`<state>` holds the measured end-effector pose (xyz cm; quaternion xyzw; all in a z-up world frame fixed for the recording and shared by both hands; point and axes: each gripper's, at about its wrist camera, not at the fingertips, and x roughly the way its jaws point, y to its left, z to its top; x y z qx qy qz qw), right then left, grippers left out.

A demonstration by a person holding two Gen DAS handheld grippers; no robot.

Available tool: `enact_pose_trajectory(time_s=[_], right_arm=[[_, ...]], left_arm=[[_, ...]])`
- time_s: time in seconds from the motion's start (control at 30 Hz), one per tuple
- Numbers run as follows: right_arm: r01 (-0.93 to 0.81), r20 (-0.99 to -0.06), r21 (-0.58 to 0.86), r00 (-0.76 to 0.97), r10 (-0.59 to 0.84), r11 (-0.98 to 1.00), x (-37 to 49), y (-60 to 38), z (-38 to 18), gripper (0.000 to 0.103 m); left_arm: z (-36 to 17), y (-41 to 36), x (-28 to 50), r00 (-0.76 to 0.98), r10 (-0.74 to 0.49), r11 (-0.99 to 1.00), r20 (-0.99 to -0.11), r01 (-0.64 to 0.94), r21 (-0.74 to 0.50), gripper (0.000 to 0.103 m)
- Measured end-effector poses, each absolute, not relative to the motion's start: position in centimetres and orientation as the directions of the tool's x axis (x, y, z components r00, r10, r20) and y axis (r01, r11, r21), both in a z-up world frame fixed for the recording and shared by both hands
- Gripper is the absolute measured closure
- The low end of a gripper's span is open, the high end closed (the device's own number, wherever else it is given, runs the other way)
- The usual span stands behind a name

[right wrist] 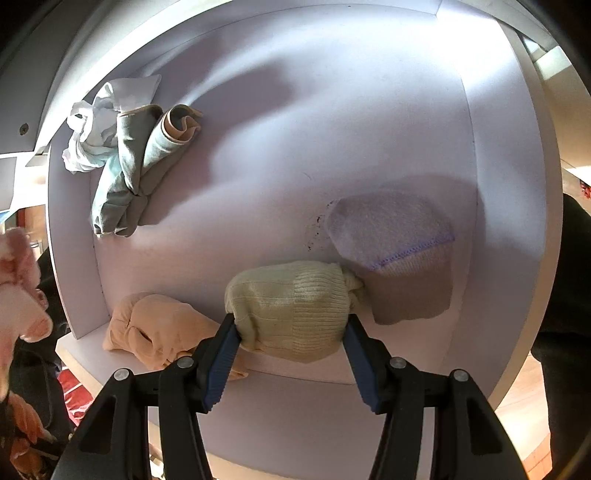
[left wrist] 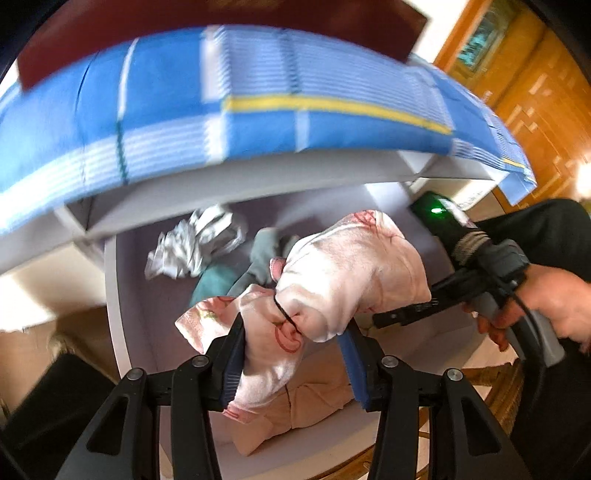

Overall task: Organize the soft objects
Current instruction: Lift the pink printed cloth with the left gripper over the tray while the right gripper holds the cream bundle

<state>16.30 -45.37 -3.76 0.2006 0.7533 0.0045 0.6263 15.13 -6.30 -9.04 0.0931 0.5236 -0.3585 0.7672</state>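
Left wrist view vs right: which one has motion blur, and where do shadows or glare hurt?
Left wrist view: the blue checked cloth along the top is smeared, the pink bundle in the left gripper is fairly sharp. Right wrist view: sharp, glare whitens the drawer's far wall, and shadow dims the grey sock behind the cream sock roll in the right gripper.

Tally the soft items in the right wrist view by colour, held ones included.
Pale yellow: 1, knit bundle
Peach: 1, bundle
Grey-green: 1, rolled cloth
White: 1, crumpled cloth
Lilac: 1, cloth
Pink: 1, cloth
Total: 6
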Motion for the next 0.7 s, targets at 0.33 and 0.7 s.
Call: enact_pose_trajectory(time_s=[0.33, 0.7], right_arm=[[0.301, -0.94, 0.265, -0.133, 0.315, 0.916, 16.1, -45.7, -3.4, 0.046], [0.303, -0.938, 0.266, -0.139, 0.319, 0.915, 16.1, -45.3, -4.2, 0.046]], left_arm=[[-4.3, -6.5, 14.1, 0.246, -0.556, 0.675, -0.794, 0.691, -0.258, 0.055], [1.7, -4.8, 15.8, 0.338, -0.643, 0.684, -0.687, 0.658, -0.316, 0.055]])
